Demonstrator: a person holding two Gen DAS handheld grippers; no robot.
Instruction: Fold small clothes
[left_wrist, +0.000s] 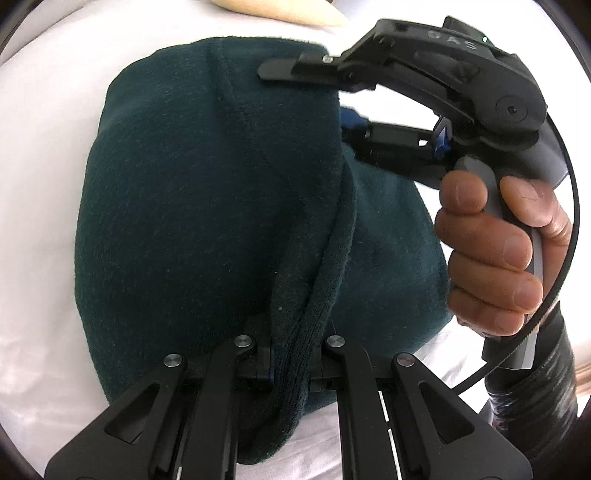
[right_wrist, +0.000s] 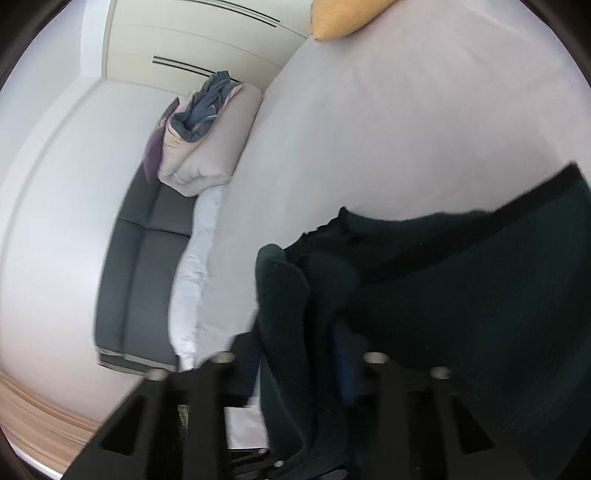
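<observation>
left wrist view only, hand (left_wrist: 495, 251) on right gripper (left_wrist: 332, 96), both jaws pinching green garment (left_wrist: 207, 192)

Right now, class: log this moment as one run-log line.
step: folding | left gripper: shut on cloth fold | right gripper: cloth edge between fingers | surface: white bed | person's hand: on right handle

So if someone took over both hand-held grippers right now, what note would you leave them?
Left hand-held gripper: shut on a bunched edge of the dark green garment.
Right hand-held gripper: at the garment's far edge, cloth between its fingers; the blurred right wrist view does not settle whether it is clamped.
The garment lies on the white bed sheet, one layer already lapped over another.
Left to do: confirm the right grip, finish the fold, flatten, release both.
</observation>
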